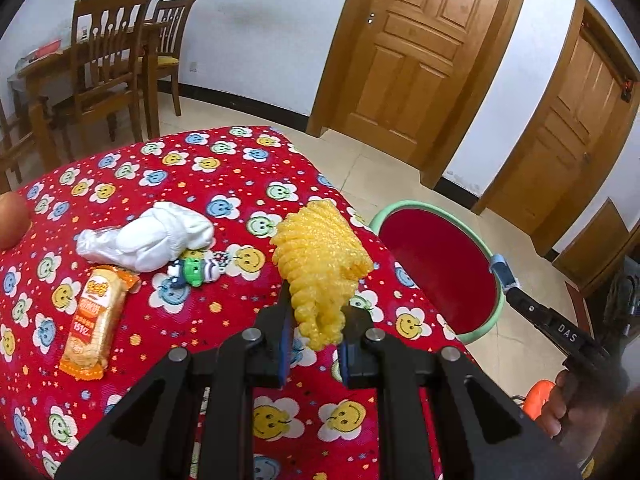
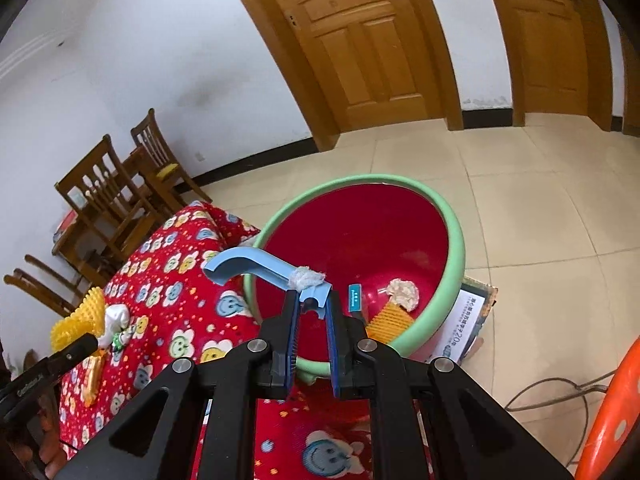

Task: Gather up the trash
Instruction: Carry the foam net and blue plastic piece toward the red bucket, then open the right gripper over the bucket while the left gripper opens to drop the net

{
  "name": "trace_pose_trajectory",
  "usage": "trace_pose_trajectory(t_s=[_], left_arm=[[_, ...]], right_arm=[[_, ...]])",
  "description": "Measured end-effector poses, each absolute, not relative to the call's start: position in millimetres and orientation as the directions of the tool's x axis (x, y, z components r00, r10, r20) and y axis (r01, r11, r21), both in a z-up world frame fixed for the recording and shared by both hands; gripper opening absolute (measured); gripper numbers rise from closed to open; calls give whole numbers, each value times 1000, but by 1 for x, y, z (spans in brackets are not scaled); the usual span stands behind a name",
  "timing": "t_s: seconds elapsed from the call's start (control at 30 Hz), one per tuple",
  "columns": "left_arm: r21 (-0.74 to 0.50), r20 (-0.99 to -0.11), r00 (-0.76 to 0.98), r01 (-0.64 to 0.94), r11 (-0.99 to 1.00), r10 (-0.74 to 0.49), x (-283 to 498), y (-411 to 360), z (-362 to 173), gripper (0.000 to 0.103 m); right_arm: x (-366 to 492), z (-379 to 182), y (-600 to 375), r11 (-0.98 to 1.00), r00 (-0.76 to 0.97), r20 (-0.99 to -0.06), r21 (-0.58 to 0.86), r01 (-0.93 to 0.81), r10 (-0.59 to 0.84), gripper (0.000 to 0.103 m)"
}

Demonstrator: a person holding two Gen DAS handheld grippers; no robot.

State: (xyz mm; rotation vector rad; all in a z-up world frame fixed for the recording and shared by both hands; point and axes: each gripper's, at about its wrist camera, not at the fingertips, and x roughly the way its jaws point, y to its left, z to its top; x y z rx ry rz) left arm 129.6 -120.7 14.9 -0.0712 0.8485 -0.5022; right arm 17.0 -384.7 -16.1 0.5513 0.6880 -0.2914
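Holding crumpled paper (image 2: 403,290) and wrappers, the basin (image 2: 456,248) sits near the right hand-held gripper (image 2: 312,308) clamping a blue hook (image 2: 260,266).

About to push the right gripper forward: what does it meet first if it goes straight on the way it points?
Probably the red basin. The right gripper, shut on a blue hook, points over the near rim, so the hook's tip likely reaches the inner wall first. Depth is unclear.

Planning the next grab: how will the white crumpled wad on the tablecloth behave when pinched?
The white crumpled wad looks soft and light, so it would likely squash between the fingers. Its folds suggest it stays floppy, not stiff. Lying flat on the tablecloth, it seems unlikely to roll.
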Motion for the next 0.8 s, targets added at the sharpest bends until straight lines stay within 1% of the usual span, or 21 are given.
trace_pose_trajectory(t_s=[0.3,0.47,0.5,0.53,0.6,0.8], left_arm=[[-246,-713,529,427,870,-461,133,-142,11,17],[-243,-713,522,443,863,-469,135,-153,11,17],[-242,-714,520,446,862,-470,135,-155,11,17],[-240,-715,517,450,860,-470,136,-157,10,17],[-237,-718,513,456,858,-471,136,-161,10,17],[-223,-723,501,481,848,-475,135,-178,9,17]], right_arm=[[27,-34,-402,795,710,-700,385,469,-79,13],[30,-39,-410,785,690,-719,379,490,-84,16],[30,-39,-412,785,685,-723,376,493,-84,17],[30,-39,-413,784,684,-724,375,495,-85,22],[28,-39,-414,782,688,-721,379,495,-86,25],[20,-32,-417,784,703,-706,386,487,-89,25]])
